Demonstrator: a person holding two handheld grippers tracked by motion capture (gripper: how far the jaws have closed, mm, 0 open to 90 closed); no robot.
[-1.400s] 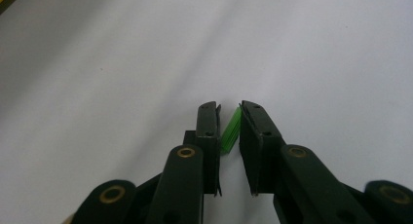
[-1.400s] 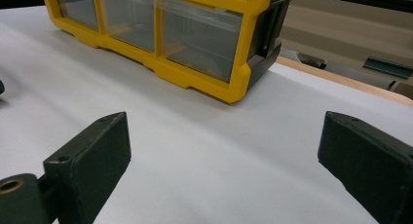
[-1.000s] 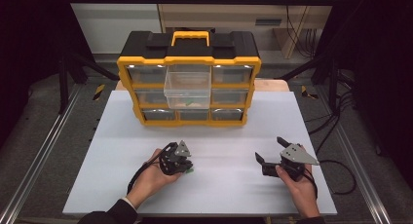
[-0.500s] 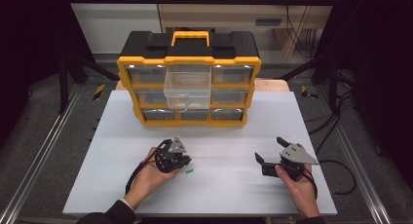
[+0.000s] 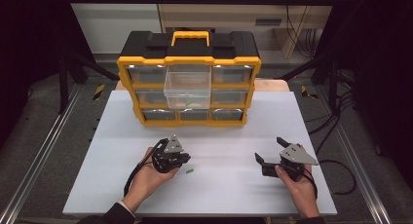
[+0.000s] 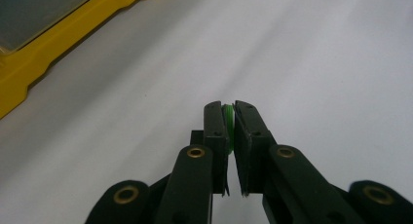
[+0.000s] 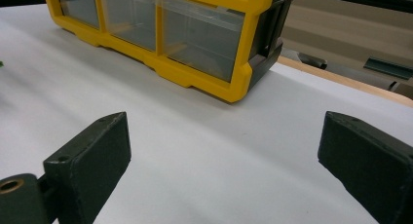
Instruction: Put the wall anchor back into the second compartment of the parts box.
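My left gripper (image 6: pixel 231 107) is shut on a small flat green piece (image 6: pixel 228 121), pinched edge-on between its pads. In the high view, the left gripper (image 5: pixel 184 158) sits low over the white table at front left, jaws pointing right. A small green bit (image 5: pixel 190 172) lies on the table just beside and nearer than it. My right gripper (image 5: pixel 269 150) rests at front right. Its jaws stand wide open with nothing between them (image 7: pixel 226 124). A yellow and black drawer organizer (image 5: pixel 190 48) stands at the back, with one clear middle drawer (image 5: pixel 187 90) pulled out.
The white table top (image 5: pixel 229 136) spreads between the grippers and the organizer. Cables trail from both grippers toward the front edge. The organizer's near yellow corner (image 7: pixel 234 90) lies ahead of the right gripper. Dark frame rails run along both sides of the table.
The left gripper has shifted slightly left and away from the green bit on the table. The right gripper has kept still.
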